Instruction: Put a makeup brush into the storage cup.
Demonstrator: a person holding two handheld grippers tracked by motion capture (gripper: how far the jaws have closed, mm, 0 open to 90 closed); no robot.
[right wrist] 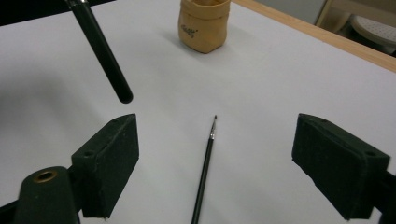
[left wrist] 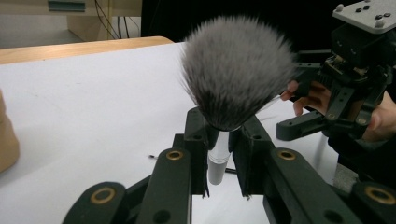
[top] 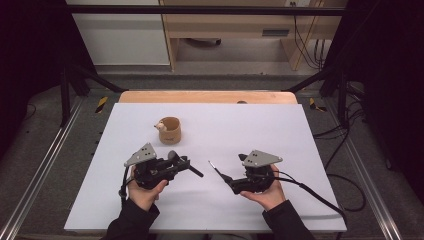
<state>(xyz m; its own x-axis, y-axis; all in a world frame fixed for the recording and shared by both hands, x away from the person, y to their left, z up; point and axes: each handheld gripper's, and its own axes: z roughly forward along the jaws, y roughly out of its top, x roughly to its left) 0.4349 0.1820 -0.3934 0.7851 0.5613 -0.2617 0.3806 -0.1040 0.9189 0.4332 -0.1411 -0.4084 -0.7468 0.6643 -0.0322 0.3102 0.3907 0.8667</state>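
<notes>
My left gripper (top: 176, 163) is shut on a large makeup brush (left wrist: 236, 70). Its fluffy grey head rises above the jaws, the white neck (left wrist: 218, 161) is pinched between them, and the black handle (top: 194, 171) points right toward the other hand. My right gripper (top: 228, 180) stands open with its pads wide apart. A thin black liner brush (right wrist: 205, 163) lies flat on the white table between them, untouched, tip pointing away. In the right gripper view the large brush's handle (right wrist: 100, 46) hangs above the table at upper left.
A tan round pouch (top: 170, 130) stands upright on the white table top (top: 280, 130) behind the left gripper, with a small pale object at its rim. The table's wooden far edge (top: 207, 96) and metal frame rails border the work area.
</notes>
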